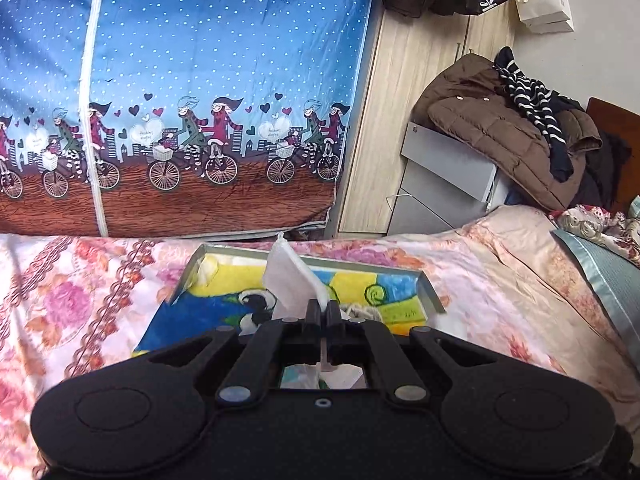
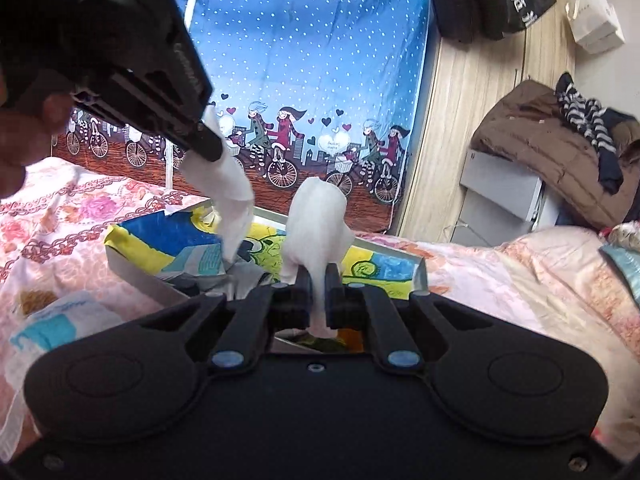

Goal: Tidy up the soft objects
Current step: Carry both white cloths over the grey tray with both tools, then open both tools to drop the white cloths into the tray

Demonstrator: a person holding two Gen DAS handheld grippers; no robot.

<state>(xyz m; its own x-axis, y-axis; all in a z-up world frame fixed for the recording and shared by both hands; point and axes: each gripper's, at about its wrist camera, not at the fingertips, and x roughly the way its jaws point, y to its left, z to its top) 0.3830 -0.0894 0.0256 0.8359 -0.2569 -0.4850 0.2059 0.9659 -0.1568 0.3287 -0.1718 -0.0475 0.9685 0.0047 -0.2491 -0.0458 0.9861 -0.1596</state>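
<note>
Box (image 1: 430, 292) w/ colourful cloth (image 1: 208, 304) inside; both grippers pinch white tissue (image 2: 316, 216).

2 crumpled white tissues (image 2: 232, 196) (image 2: 316, 220) hang pinched above a colourful cartoon-lined tray (image 2: 420, 276).

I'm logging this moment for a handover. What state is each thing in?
left tongs: shut on a white tissue, lifted above the tray
right tongs: shut on a second white tissue
tray: lying on the bed, open top, colourful cloth inside
brown jacket: heaped on the grey cabinet
striped garment: draped over the jacket
</note>
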